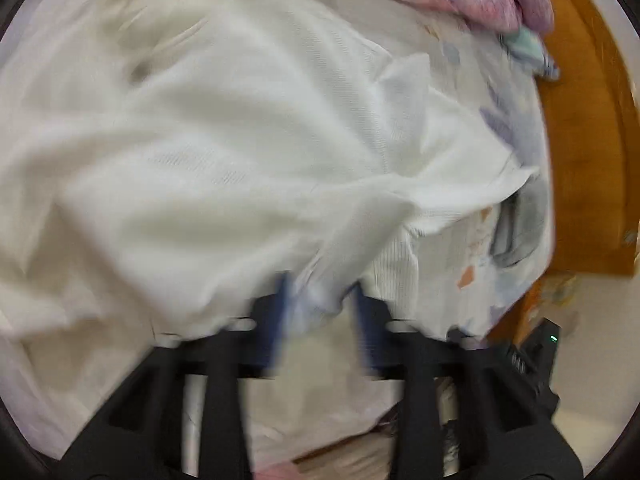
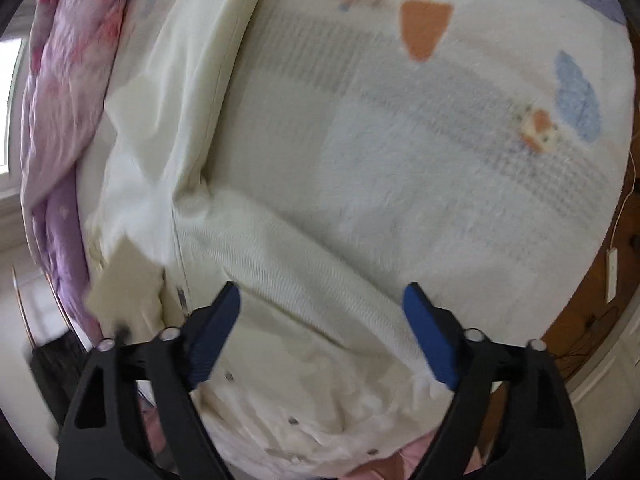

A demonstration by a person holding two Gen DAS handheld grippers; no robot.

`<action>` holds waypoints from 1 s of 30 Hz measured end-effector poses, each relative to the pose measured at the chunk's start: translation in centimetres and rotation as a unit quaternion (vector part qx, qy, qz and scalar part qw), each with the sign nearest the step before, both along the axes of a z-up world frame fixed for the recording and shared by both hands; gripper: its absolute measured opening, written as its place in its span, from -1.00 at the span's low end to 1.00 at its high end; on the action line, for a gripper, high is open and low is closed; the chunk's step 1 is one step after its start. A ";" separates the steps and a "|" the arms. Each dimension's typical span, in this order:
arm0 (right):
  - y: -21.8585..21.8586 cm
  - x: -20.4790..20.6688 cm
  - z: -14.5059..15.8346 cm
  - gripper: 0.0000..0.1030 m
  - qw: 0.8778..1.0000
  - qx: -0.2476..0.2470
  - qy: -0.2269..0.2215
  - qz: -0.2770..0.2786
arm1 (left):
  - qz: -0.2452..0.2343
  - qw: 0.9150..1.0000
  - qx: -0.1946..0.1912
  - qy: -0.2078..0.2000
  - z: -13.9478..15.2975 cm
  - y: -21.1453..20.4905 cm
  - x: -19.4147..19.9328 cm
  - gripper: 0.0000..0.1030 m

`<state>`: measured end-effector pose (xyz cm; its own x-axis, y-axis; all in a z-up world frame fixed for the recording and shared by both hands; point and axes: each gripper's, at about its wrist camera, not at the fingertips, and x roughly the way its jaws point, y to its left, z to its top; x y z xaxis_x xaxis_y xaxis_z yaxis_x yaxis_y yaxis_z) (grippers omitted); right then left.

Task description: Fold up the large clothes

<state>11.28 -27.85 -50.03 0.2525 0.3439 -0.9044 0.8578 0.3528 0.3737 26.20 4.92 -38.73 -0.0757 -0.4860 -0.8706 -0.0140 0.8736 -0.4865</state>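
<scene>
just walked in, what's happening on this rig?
A person with a gripper in each hand is folding a white knit garment on a patterned blanket. The left gripper has garment fabric between its fingers; blur hides how tightly. The right gripper is open, over a ribbed part.

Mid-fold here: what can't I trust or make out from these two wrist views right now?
- Left wrist view: left tongs tips are motion-blurred and draped by the white garment; grip cannot be confirmed.
- Left wrist view: garment outline is smeared and cut off at the left edge.
- Right wrist view: right tongs stand open; the garment's lower part runs behind their frame.
- Grey item at the bed edge: unidentifiable.
</scene>
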 end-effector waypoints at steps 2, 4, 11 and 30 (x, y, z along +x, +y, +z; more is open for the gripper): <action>0.2 1.3 0.2 0.78 1.000 -0.011 0.010 0.010 | 0.055 0.998 0.010 -0.007 0.2 4.0 -1.9 0.60; 1.3 3.8 0.6 0.79 0.999 -0.008 -0.006 0.031 | 0.119 0.993 0.027 -0.003 0.4 9.5 -3.3 0.60; 6.5 12.8 -1.8 0.85 0.986 -0.007 -0.008 0.166 | 0.299 0.949 0.102 -0.005 -0.7 24.3 -5.5 0.59; 10.2 15.7 1.2 0.57 0.967 -0.077 0.038 0.240 | 0.286 0.949 0.102 0.086 -8.2 25.3 -9.1 -0.92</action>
<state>26.95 -17.70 -48.88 0.0285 0.2644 -0.9640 0.6039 0.7640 0.2274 17.10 30.19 -46.94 0.0010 -0.3132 -0.9497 -0.5783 0.7746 -0.2561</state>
